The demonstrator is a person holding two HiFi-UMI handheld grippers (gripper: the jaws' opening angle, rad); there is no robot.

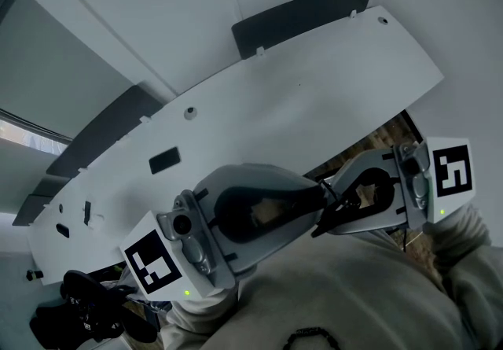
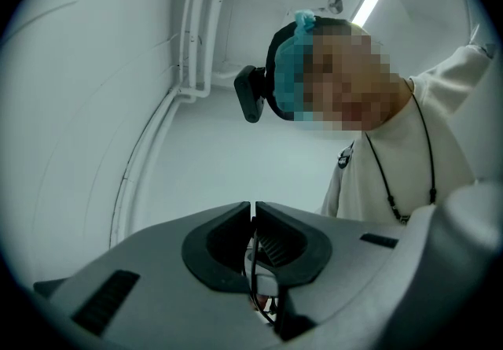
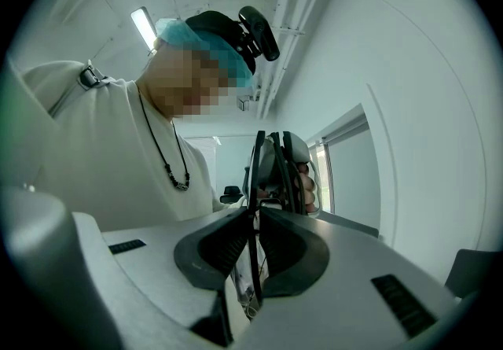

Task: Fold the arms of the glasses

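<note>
The glasses (image 1: 325, 213) are a thin black frame held in the air close to the person's chest, between the two grippers. In the head view my left gripper (image 1: 320, 199) comes in from the lower left and my right gripper (image 1: 335, 211) from the right, tips almost meeting. In the left gripper view the left gripper (image 2: 252, 211) is shut, with a thin black part of the glasses (image 2: 252, 274) running down through its jaws. In the right gripper view the right gripper (image 3: 257, 216) is shut on a black glasses arm (image 3: 258, 171) that stands up from its jaws. Lenses and hinges are hidden.
A long white table (image 1: 314, 89) lies ahead, with dark chair backs (image 1: 302, 16) behind it and a small black block (image 1: 165, 160) on top. Black gear (image 1: 86, 313) sits at the lower left. The person's pale sleeve (image 1: 369, 293) fills the bottom.
</note>
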